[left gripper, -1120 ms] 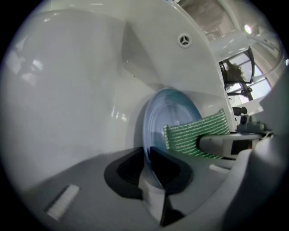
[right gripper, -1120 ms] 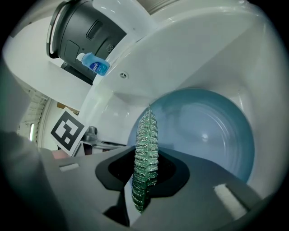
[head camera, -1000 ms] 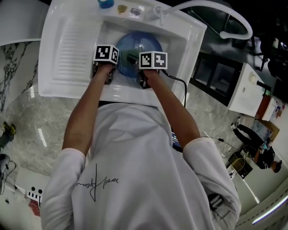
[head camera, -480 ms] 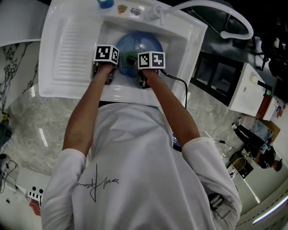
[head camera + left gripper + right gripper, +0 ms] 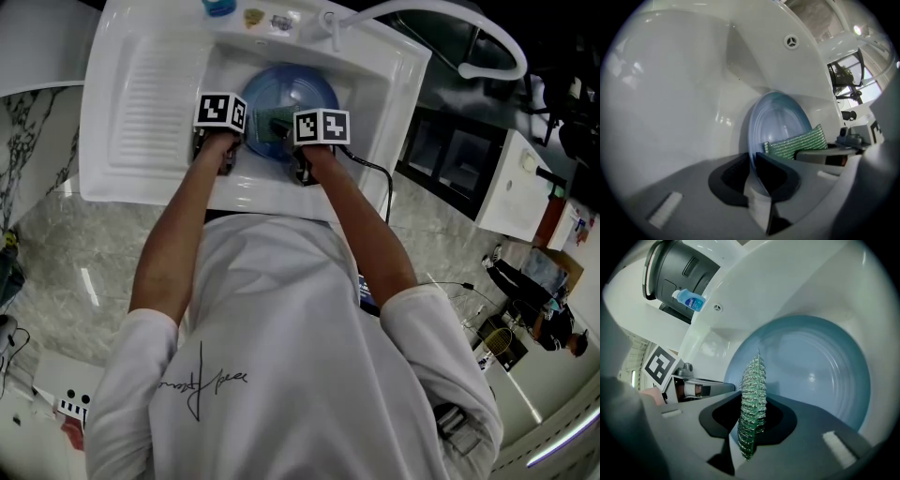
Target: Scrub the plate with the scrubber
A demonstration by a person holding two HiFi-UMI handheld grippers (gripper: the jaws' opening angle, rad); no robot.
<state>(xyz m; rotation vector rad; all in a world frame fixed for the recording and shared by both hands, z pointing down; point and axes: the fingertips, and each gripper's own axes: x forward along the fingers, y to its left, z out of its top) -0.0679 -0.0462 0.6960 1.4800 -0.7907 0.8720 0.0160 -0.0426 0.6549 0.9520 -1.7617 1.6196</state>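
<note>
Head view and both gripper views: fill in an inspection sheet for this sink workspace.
Surface: white sink with drainboard, in a marble counter.
Job's things: blue plate in the basin; green scrubber over its face.
Clutter: blue bottle on the sink's back rim.
Grippers: left gripper shut on the plate's rim; right gripper shut on the scrubber.
Cables: black cable behind the right gripper.
Surroundings: dark cabinets at right.

No legible text or labels.

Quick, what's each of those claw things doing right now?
Left gripper: shut on the rim of the blue plate.
Right gripper: shut on the green scrubber.
</note>
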